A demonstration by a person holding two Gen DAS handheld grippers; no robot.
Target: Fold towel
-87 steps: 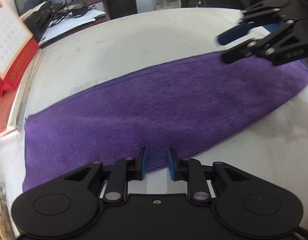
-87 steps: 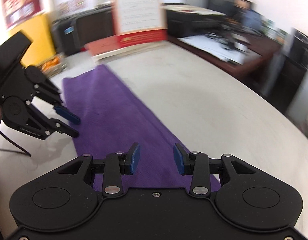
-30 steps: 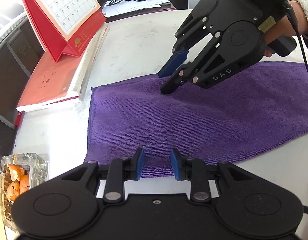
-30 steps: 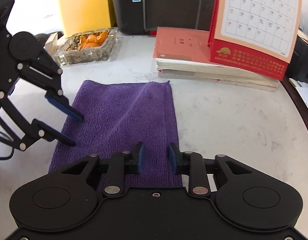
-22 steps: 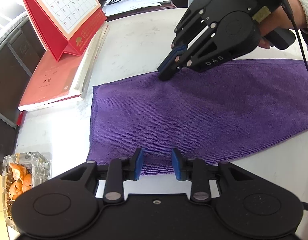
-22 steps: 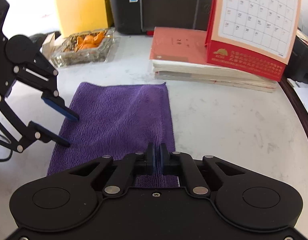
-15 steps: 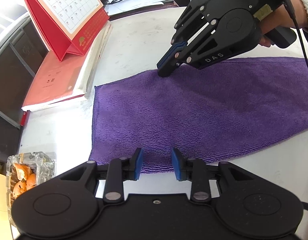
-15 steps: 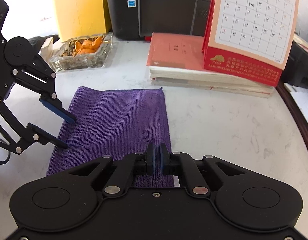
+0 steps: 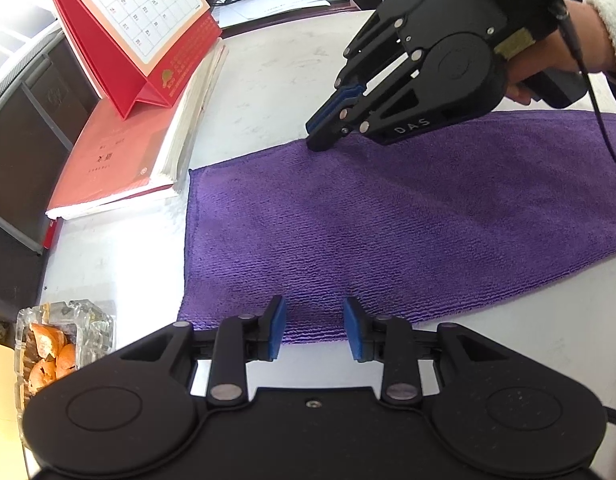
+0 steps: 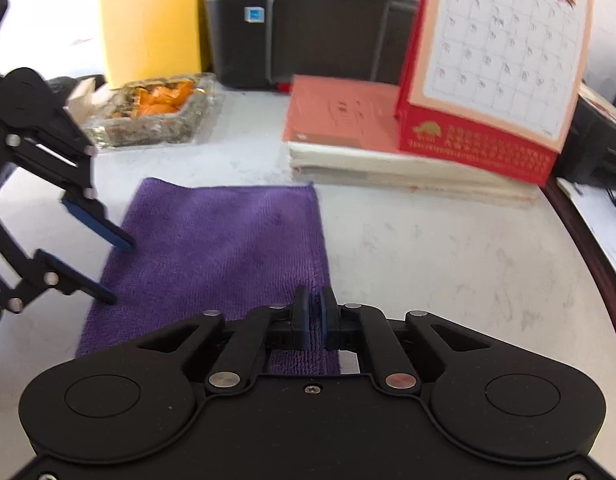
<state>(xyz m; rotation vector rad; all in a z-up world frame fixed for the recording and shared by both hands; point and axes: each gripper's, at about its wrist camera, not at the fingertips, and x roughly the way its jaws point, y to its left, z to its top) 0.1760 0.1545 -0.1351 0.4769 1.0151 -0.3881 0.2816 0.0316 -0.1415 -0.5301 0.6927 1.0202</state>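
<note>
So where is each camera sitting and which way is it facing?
Left wrist: on the left gripper at the purple towel's near edge, facing the right gripper and desk calendar.
Right wrist: on the right gripper, facing along the towel to the printer; left gripper at left.
Shared: towel, calendar, glass ashtray.

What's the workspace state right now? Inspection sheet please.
Surface: white table, scuffed.
Job's things: purple towel lying flat.
Clutter: glass dish of orange peels; desk calendar on a red book stack.
Grippers: left gripper open at the towel's near edge; right gripper shut at the far edge, grip on cloth unclear.
Cables: black cable trailing from the right gripper across the towel.
Surroundings: printer, yellow envelope.
</note>
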